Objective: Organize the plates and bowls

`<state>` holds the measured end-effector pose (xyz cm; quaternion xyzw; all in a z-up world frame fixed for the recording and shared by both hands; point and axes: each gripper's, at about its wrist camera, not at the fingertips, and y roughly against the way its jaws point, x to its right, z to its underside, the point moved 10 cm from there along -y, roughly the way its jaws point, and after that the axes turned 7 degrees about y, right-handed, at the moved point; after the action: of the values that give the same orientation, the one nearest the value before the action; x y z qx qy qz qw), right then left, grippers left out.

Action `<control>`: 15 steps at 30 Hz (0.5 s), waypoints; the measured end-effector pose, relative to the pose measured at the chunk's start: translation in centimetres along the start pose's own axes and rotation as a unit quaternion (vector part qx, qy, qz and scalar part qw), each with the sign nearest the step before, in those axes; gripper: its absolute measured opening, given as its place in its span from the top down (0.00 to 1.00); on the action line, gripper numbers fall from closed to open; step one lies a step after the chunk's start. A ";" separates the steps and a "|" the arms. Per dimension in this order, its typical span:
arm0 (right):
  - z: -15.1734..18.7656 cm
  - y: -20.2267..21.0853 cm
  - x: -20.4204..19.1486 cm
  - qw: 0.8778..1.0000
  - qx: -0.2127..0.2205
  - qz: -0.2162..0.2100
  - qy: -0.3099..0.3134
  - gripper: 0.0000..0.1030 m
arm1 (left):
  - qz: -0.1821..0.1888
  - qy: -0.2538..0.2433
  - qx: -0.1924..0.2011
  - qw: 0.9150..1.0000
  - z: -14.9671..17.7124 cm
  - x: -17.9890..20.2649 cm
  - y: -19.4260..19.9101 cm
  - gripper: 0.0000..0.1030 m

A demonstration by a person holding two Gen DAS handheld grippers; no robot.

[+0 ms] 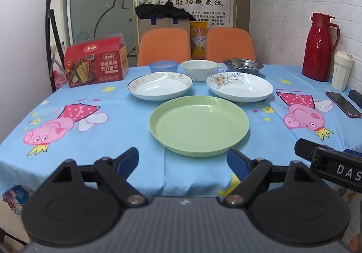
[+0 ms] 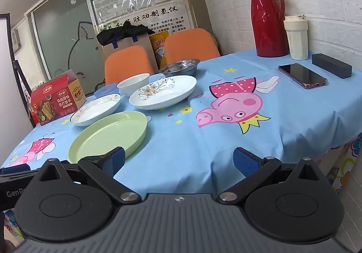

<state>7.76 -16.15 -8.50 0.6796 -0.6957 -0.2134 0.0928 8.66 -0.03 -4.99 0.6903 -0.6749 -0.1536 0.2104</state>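
Observation:
A green plate [image 1: 199, 125] lies nearest on the blue tablecloth, also in the right wrist view [image 2: 108, 135]. Behind it are a gold-rimmed white plate [image 1: 159, 85] [image 2: 96, 109] and a flower-patterned white plate [image 1: 239, 86] [image 2: 163, 93]. Further back stand a blue bowl [image 1: 163, 66], a white bowl [image 1: 199, 69] [image 2: 133, 84] and a steel bowl [image 1: 243, 65] [image 2: 179, 66]. My left gripper [image 1: 183, 163] is open and empty, just short of the green plate. My right gripper [image 2: 178, 161] is open and empty over the table's front edge, right of the green plate.
A red biscuit box [image 1: 96, 60] stands at the back left. A red thermos [image 2: 267, 19], a cream cup [image 2: 296, 37], a phone [image 2: 303, 76] and a dark case [image 2: 331, 65] sit along the right side. Two orange chairs [image 1: 165, 45] stand behind the table.

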 end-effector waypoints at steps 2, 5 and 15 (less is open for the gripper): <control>0.3 0.1 -0.3 1.000 -0.001 0.000 0.002 0.00 | 0.000 -0.002 0.000 1.000 0.0 0.1 0.0 0.19; 0.4 0.5 -0.3 1.000 0.000 -0.001 0.003 0.00 | 0.001 0.001 -0.001 1.000 0.0 0.0 0.0 0.19; 0.3 0.0 -0.4 1.000 -0.002 -0.002 0.002 0.00 | -0.003 0.004 -0.003 1.000 0.6 -0.5 -0.2 0.19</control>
<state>7.62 -15.69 -8.72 0.6813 -0.6938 -0.2133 0.0950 8.54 0.45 -5.68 0.6924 -0.6716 -0.1534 0.2144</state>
